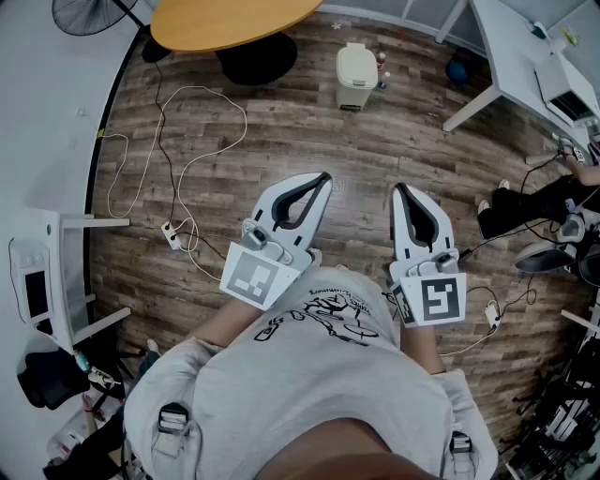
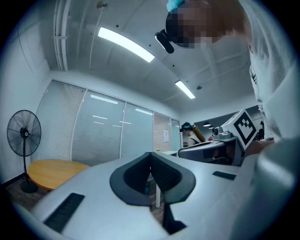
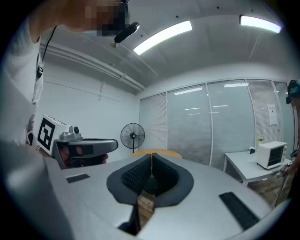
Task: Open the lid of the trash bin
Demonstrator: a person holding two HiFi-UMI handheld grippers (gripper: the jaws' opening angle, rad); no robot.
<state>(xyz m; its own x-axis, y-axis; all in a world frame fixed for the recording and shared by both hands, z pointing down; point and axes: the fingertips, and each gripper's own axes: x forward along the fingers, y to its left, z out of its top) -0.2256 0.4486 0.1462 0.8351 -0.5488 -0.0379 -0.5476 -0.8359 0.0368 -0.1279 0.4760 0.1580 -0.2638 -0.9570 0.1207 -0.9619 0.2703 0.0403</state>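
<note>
The trash bin (image 1: 356, 75) is a small cream bin standing on the wood floor at the far side of the room, with its lid down. Both grippers are held level in front of the person's chest, well short of the bin. My left gripper (image 1: 325, 175) is shut with nothing between its jaws, and its tips meet in the left gripper view (image 2: 150, 153). My right gripper (image 1: 399, 187) is also shut and empty (image 3: 151, 153). The bin does not show in either gripper view.
A round wooden table (image 1: 234, 19) stands beyond the bin, with a floor fan (image 1: 89, 14) at far left. White cables and a power strip (image 1: 173, 234) lie on the floor to the left. A white desk (image 1: 525, 56) and a seated person's legs (image 1: 534, 202) are at right.
</note>
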